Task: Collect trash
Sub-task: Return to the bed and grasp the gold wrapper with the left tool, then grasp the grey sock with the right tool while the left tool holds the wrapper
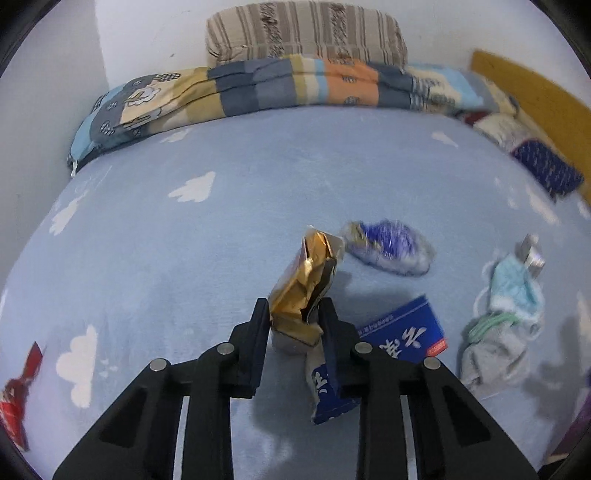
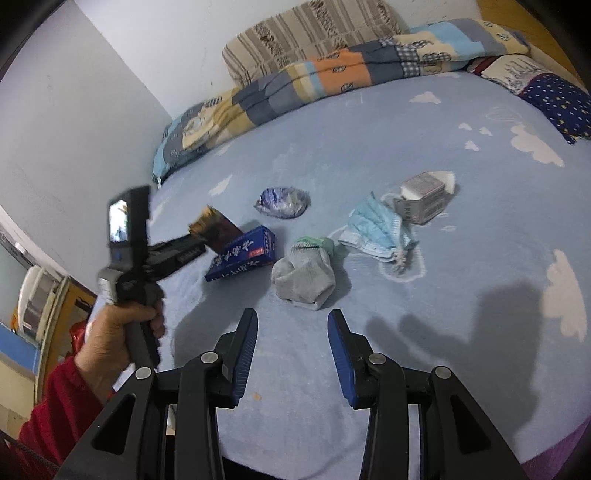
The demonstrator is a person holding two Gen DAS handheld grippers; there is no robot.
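My left gripper (image 1: 293, 314) is shut on a crumpled gold foil wrapper (image 1: 304, 284) and holds it above the blue bed sheet (image 1: 221, 240). A blue box (image 1: 404, 332) lies just right of it, with a blue crumpled wrapper (image 1: 388, 247) beyond. In the right wrist view the left gripper (image 2: 201, 236) holds the gold wrapper (image 2: 216, 229) left of the blue box (image 2: 242, 253). My right gripper (image 2: 291, 321) is open and empty, just short of a grey sock (image 2: 304, 275). A blue face mask (image 2: 380, 230), the blue crumpled wrapper (image 2: 282, 202) and a small grey carton (image 2: 424, 197) lie farther off.
A red wrapper (image 1: 18, 395) lies at the left edge. A folded patchwork quilt (image 1: 258, 88) and striped pillow (image 1: 306, 31) line the wall at the bed's far side. A starry dark blue cloth (image 2: 557, 103) lies at the far right. A white wall (image 2: 74, 129) is on the left.
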